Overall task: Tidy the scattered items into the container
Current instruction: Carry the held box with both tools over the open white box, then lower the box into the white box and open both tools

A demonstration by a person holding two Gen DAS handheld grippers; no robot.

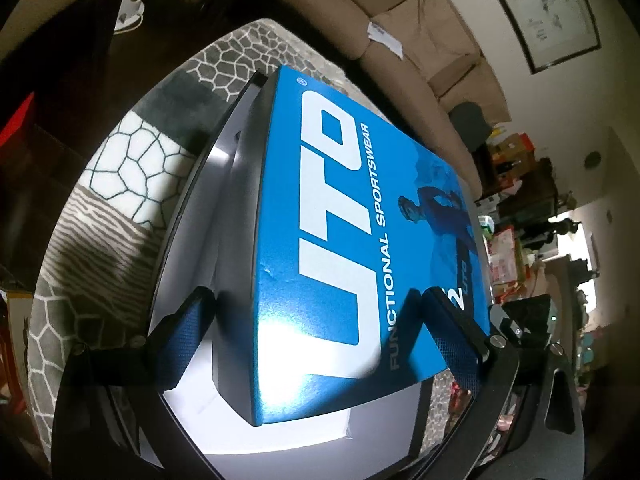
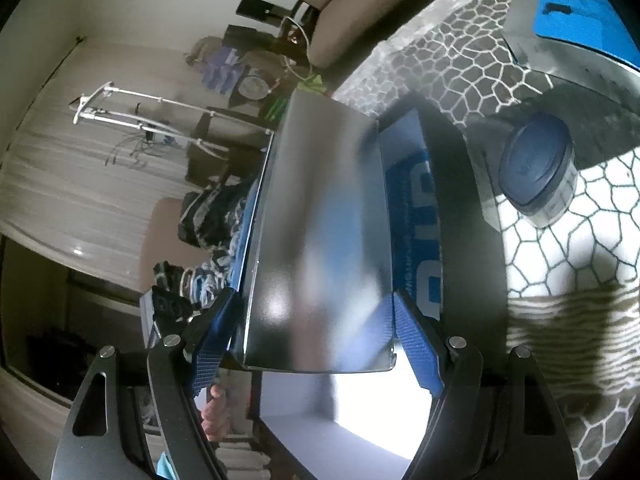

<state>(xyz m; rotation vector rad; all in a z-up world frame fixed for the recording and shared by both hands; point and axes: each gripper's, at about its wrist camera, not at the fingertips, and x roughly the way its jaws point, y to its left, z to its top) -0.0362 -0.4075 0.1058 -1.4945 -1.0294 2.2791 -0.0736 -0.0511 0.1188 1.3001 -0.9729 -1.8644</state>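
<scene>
Both tongs, left (image 1: pixel 316 332) and right (image 2: pixel 316 336), clamp the blue printed cardboard lid (image 1: pixel 360 220), probably lowering it squarely onto the white-lined box (image 1: pixel 192 216).

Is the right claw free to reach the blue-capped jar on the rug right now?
Probably not yet: the right claw is clamped on the box lid. The jar itself stands clear on the rug.

The left wrist view is taken close above the glossy blue printed cardboard box (image 1: pixel 344 248), angled steeply down. The right wrist view is held shallower — pressed near a dark grey box panel (image 2: pixel 320 240). The patterned grey-and-white rug (image 1: pixel 132 160) is shared by both.
</scene>
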